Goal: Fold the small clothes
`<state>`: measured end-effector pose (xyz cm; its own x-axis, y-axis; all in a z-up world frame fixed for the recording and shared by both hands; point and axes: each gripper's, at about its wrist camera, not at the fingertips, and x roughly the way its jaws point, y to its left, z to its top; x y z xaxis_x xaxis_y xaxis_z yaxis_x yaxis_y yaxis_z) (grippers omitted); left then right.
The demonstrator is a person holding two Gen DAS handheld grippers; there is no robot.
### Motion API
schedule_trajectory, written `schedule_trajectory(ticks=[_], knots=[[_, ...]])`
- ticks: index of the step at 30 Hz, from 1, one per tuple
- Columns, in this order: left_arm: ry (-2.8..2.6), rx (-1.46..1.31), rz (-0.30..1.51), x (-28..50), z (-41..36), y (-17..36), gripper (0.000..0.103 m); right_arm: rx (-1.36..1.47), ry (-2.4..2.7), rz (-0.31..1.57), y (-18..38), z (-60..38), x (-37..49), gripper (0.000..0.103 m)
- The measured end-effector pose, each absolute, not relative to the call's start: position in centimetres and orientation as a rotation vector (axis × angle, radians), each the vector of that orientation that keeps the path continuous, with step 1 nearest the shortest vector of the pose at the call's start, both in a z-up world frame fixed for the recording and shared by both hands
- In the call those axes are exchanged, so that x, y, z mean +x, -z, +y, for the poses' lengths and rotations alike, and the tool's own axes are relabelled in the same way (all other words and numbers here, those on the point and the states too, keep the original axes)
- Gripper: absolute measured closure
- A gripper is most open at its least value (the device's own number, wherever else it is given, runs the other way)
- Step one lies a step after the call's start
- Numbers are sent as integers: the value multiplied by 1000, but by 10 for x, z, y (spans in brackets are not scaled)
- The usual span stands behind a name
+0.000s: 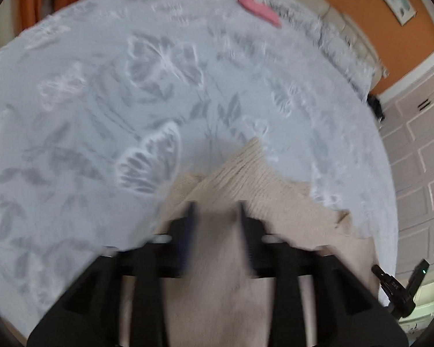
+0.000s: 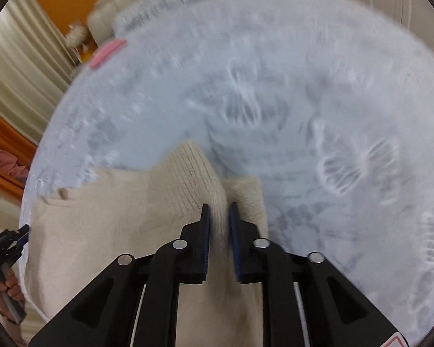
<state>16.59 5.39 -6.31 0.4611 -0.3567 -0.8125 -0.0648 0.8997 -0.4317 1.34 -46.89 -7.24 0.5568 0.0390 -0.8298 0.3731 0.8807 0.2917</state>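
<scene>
A beige knit garment (image 1: 260, 185) lies on the pale blue butterfly-print bedspread (image 1: 101, 101), near its edge. A ribbed sleeve or cuff (image 2: 193, 173) is folded up over the body of the beige garment (image 2: 107, 202). My left gripper (image 1: 216, 214) hovers over the cloth with its jaws well apart and nothing pinched. My right gripper (image 2: 219, 211) has its jaws a narrow gap apart. A raised fold of the ribbed cloth stands between them, and the pads do not clearly press on it. The left wrist view is blurred.
A flat pink item (image 1: 259, 10) lies at the far side of the bed, also the pink item (image 2: 107, 52) by the pillows. A hand (image 2: 10, 286) holds the other gripper at the bed's edge. Orange wall, curtains and white cabinet doors (image 1: 419, 173) surround the bed.
</scene>
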Motion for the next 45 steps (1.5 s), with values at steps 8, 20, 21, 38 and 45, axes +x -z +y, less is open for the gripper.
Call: schedule_trajectory(ticks=[8,20,21,38,45], knots=[[118,-591,1069,86,131,69,22,578,-26,938,42,-396,-29,75],[238,-929,1118,56,124,116,26,474,-190,1085,52,-265,18,75],[235,-885,1114,57,120,113,38,469,-191,1095,52,-261,21,75],[179,-957,1120,44,138,125,82,354,-56,1153,92,-247,68,78],[217,-903,1046,37,133,91,84,304,-50,1124,114,-244,68,81]])
